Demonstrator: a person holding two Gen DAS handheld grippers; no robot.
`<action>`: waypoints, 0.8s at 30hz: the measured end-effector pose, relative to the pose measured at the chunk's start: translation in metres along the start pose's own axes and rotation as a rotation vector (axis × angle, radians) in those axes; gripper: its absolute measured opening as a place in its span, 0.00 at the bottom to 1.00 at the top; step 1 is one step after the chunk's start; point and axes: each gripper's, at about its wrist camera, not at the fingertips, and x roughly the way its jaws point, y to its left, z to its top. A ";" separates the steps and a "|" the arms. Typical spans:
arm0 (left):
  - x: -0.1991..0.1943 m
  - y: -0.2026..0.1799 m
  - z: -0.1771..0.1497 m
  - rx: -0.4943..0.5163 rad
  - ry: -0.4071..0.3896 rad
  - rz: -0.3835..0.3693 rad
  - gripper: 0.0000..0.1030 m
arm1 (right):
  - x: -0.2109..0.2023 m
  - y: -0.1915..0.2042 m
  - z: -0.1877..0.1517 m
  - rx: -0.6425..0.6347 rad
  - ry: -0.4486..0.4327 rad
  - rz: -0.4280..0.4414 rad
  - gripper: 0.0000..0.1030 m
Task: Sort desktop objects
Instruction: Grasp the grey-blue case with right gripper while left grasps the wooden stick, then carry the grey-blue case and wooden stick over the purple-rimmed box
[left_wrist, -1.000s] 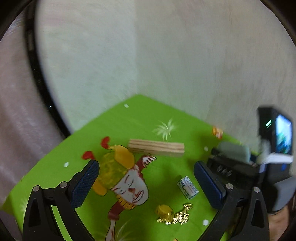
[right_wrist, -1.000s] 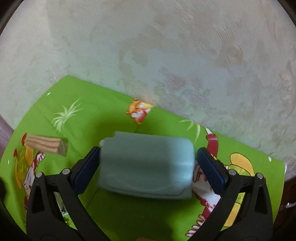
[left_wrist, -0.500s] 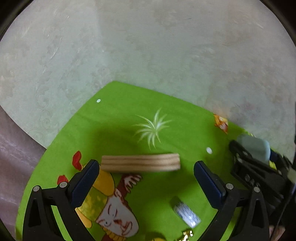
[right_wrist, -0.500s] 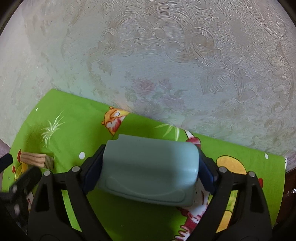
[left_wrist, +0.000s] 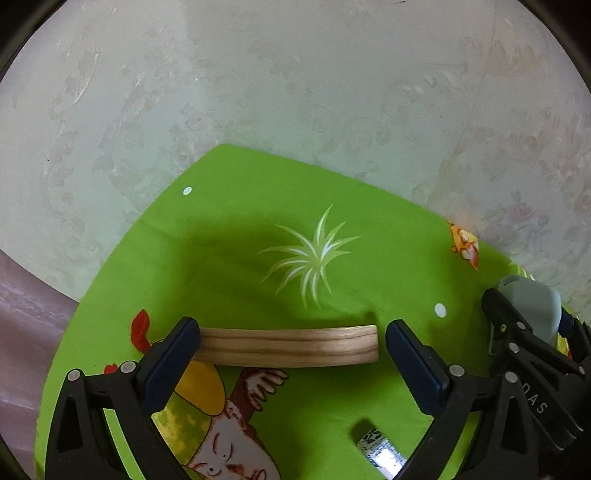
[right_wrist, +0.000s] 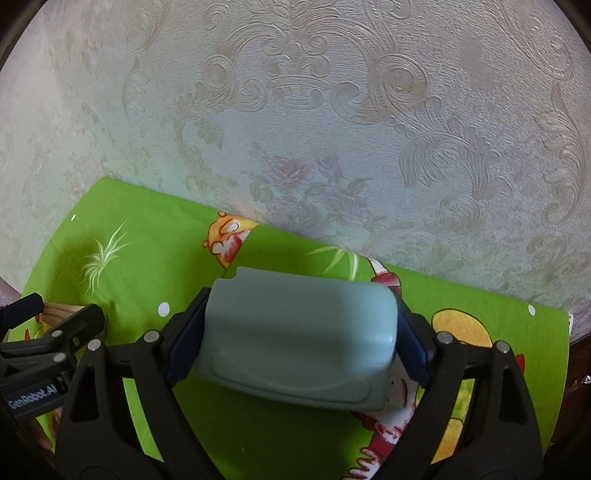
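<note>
Right claw (right_wrist: 299, 334) is clamped on a grey-green case (right_wrist: 295, 332), held above the green cartoon cloth (right_wrist: 155, 236) at 6 o'clock in its view. Left claw (left_wrist: 291, 352) is spread wide, its pads flanking a wooden block (left_wrist: 288, 347) that lies flat on the cloth-covered surface. A small foil-wrapped packet (left_wrist: 380, 448) is seen at 5 o'clock of the block.

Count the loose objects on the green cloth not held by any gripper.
2: the long wooden block between the open left gripper fingers, and a small silver-wrapped packet nearer the camera. Others may be hidden.
</note>
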 end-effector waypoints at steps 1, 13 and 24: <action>0.000 0.000 0.000 0.001 0.000 0.000 1.00 | 0.001 0.001 0.001 0.000 0.000 0.001 0.87; 0.000 0.003 -0.012 -0.004 -0.005 0.030 0.98 | 0.005 0.001 0.001 0.000 -0.003 0.018 0.87; -0.064 0.007 -0.062 -0.133 -0.181 0.121 0.98 | -0.008 -0.002 0.003 0.006 -0.036 0.047 0.86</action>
